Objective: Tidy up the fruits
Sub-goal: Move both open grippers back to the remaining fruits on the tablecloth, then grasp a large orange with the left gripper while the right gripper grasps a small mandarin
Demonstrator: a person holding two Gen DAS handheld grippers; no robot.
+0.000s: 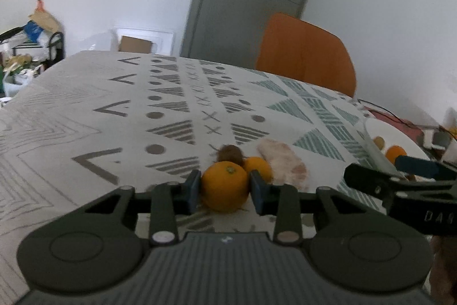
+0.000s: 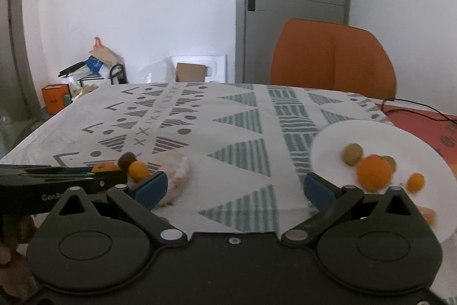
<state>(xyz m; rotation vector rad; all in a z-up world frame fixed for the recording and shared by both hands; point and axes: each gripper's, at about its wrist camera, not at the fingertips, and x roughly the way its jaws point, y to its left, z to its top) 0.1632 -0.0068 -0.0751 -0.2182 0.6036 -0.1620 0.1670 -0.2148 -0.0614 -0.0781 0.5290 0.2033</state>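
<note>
In the left wrist view, the left tongs (image 1: 224, 187) sat narrow around an orange (image 1: 224, 185) on the patterned worktop (image 1: 85, 105), both pads against its sides, though whether it was truly gripped or lifted could not be told. Just behind it lay a kiwi (image 1: 230, 153), a smaller orange (image 1: 258, 166) and a pale pinkish fruit (image 1: 285, 162), so that pile was left to move. The white plate (image 1: 380, 130) showed at the right edge.

In the right wrist view, the right tongs (image 2: 235, 189) were spread wide and empty above the cloth. The plate (image 2: 371, 130) already held a large orange (image 2: 374, 172), a small one (image 2: 415, 182) and a greenish fruit (image 2: 352, 154). The job looked roughly half done.
</note>
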